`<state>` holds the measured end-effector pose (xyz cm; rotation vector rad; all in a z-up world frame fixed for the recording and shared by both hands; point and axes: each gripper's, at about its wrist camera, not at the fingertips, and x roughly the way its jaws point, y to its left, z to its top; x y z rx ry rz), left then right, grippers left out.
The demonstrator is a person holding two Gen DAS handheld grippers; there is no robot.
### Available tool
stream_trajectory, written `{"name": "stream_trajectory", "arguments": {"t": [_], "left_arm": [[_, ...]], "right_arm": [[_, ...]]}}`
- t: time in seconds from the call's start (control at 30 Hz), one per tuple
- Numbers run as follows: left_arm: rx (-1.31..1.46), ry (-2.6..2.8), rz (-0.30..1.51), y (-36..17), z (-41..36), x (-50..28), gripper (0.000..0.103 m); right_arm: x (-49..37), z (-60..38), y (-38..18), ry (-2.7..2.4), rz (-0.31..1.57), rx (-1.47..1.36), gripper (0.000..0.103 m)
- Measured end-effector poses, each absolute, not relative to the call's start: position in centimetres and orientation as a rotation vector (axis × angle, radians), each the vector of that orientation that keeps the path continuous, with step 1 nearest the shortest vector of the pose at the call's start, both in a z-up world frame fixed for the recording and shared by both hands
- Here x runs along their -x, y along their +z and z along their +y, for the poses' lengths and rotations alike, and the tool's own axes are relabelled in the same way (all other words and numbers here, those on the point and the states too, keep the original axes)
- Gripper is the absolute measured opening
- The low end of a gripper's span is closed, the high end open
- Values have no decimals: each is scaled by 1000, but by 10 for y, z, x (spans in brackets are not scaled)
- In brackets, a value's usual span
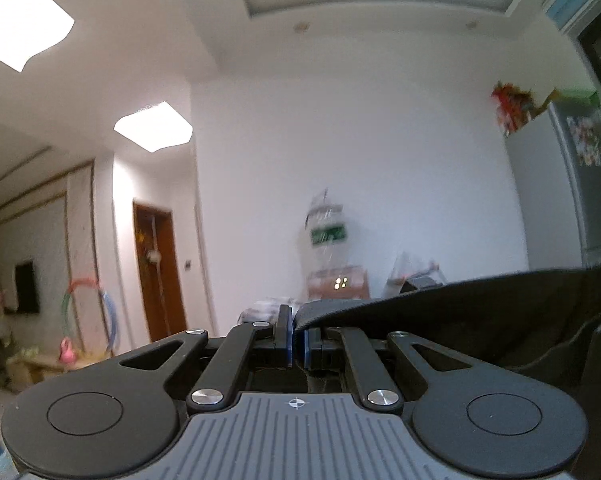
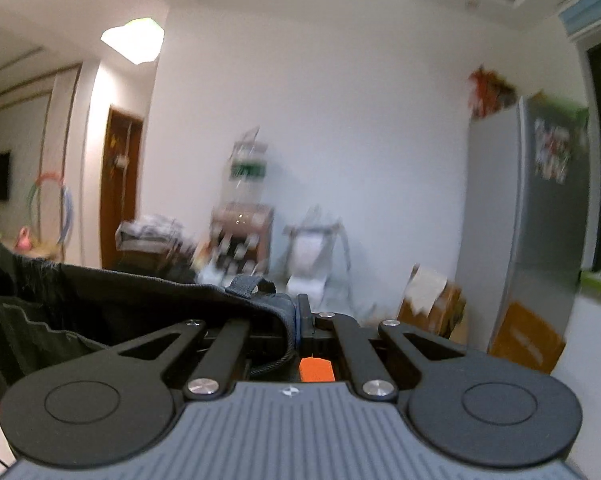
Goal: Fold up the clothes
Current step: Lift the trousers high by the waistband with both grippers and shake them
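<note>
Both grippers are pinching the dark garment aloft, the left gripper clamping its edge running to 3 o'clock, the right gripper clamping the end toward 9 o'clock, no fold showing.

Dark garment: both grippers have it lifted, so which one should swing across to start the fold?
No clear favourite. The left gripper and right gripper each pinch an end of the dark garment, stretched between them at similar height. Neither view shows a surface below.
</note>
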<state>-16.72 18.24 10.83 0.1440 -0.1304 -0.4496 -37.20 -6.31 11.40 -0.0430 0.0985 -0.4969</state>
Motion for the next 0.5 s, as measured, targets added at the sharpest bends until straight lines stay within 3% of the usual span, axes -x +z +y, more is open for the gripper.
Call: {"name": "stream_trajectory", "arguments": {"t": [0.27, 0.5], "left_arm": [[-116, -488, -273, 170, 106, 116, 11], [-185, -526, -298, 197, 30, 27, 13]], "right_arm": [[329, -161, 193, -525, -63, 125, 3], [240, -257, 219, -529, -38, 126, 3]]}}
